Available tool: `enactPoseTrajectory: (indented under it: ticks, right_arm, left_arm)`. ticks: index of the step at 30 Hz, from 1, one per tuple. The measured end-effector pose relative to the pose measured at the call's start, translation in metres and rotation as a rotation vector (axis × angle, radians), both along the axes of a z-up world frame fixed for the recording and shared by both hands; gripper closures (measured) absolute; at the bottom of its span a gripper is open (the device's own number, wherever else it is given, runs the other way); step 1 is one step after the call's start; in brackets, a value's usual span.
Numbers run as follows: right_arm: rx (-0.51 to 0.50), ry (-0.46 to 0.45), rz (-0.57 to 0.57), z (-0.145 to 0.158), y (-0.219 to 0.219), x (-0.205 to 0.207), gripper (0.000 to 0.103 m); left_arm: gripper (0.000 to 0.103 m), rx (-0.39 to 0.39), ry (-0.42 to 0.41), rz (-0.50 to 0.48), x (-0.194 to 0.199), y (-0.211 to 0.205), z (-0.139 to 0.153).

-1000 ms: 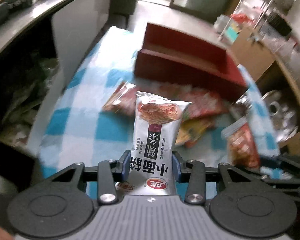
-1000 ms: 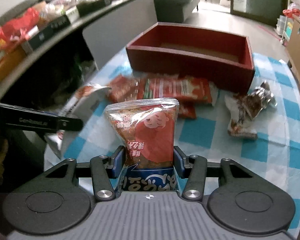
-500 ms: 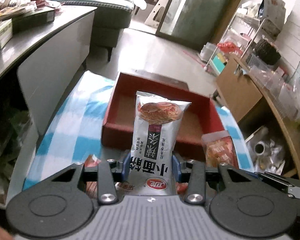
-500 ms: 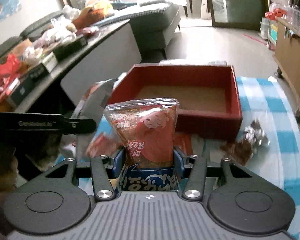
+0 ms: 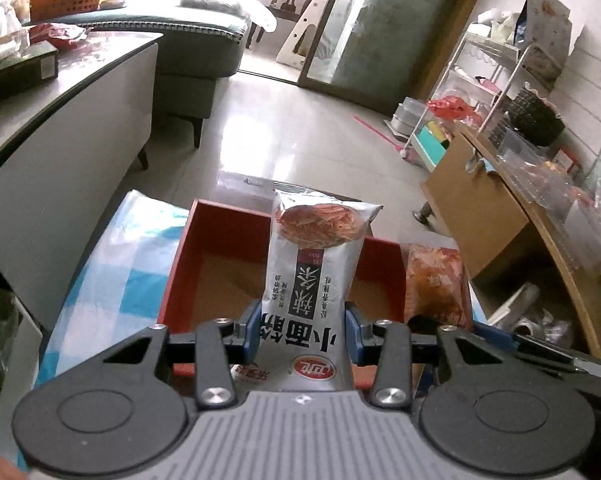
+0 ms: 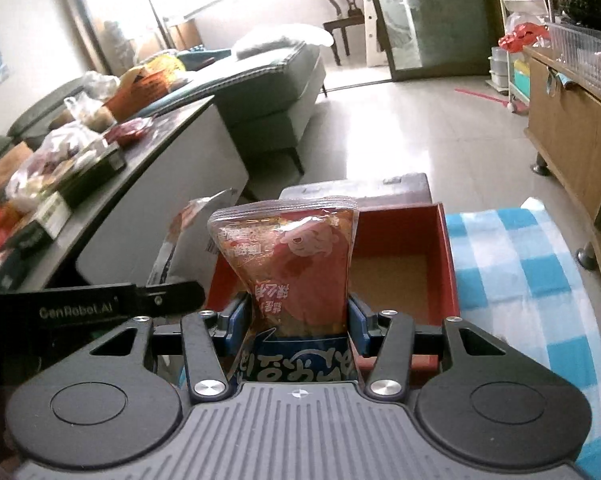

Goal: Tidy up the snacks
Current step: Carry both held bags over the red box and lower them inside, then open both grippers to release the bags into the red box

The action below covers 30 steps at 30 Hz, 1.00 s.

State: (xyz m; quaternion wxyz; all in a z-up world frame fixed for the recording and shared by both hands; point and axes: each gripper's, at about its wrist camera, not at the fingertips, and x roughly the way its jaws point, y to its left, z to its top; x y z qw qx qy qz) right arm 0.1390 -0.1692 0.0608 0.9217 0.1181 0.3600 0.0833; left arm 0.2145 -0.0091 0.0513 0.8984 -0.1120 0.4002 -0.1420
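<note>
Left gripper [image 5: 303, 334] clamps the silver packet [image 5: 312, 268] and right gripper [image 6: 298, 322] the red packet [image 6: 290, 264], both low centre over the red box [image 5: 216, 236], probably best released lower, side by side.

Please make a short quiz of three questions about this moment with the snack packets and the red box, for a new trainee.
1. True or false: the left gripper is empty.
2. Which packet does the right gripper hold? A) silver packet B) red packet with a fish cartoon C) green packet
3. Fill in: the floor of the red box looks ____.

Key: 1. False, it clamps the silver packet. 2. B, the red packet. 3. Bare, as far as it shows.
</note>
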Motion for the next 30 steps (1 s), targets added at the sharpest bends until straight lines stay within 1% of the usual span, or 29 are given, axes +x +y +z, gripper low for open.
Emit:
enactPoseTrajectory:
  ticks: [4,7,10,12,16,20,26,30]
  right_arm:
    - [-0.021,0.005,-0.005,-0.007,0.001,0.019,0.045]
    - [-0.037,0.039,-0.013,-0.021,0.002,0.033,0.045]
    - [-0.046,0.069,-0.018,-0.032,0.003,0.041,0.045]
    - [-0.060,0.077,-0.014,-0.034,0.007,0.045,0.045]
    - [-0.073,0.093,-0.013,-0.040,0.009,0.050,0.045]
    - [-0.075,0.115,-0.017,-0.047,0.008,0.053,0.045]
    - [-0.076,0.137,-0.022,-0.056,0.007,0.058,0.045]
    - [-0.094,0.157,-0.020,-0.062,0.009,0.060,0.043]
  left_arm:
    - [0.067,0.018,0.002,0.015,0.015,-0.002,-0.006]
    - [0.067,0.023,0.017,0.024,0.025,-0.003,-0.013]
    - [0.067,0.058,0.032,0.025,0.032,-0.009,-0.023]
    - [0.067,0.069,0.048,0.022,0.034,-0.011,-0.030]
    - [0.067,0.125,0.052,0.027,0.033,-0.015,-0.038]
    - [0.067,0.132,0.064,0.036,0.035,-0.015,-0.042]
    - [0.066,0.168,0.071,0.029,0.036,-0.021,-0.048]
    - [0.066,0.175,0.074,0.030,0.037,-0.020,-0.049]
